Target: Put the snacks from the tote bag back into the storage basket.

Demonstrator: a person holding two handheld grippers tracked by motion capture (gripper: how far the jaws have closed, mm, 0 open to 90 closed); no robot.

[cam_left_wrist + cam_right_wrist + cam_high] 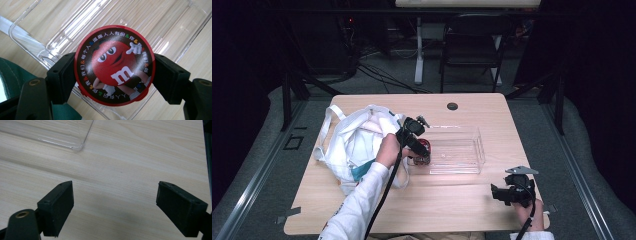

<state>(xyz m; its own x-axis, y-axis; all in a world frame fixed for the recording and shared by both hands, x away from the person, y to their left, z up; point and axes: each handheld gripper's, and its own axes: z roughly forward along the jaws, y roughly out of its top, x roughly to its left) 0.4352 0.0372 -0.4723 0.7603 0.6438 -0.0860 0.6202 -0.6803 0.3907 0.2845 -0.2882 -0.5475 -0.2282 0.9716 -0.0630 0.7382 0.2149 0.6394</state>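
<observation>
In the high view, a light wooden table [462,200] carries a white cloth tote bag [354,142] at the left and a clear rectangular plastic tray [457,150] near the middle. The left gripper [422,150] sits between the bag and the tray, at the tray's left end, with a small round red item at its tip. The right gripper [499,192] hovers near the table's near right edge, well apart from the tray.

In the left gripper view, the two black jaws are clamped on a round red tin [114,65], one jaw on each side of its rim. Its lid shows a red candy character. The tin hangs over the clear tray's corner [37,42].

In the right gripper view, the jaws stand wide apart over bare wood, with the tray's corner [77,146] at the far left.
</observation>
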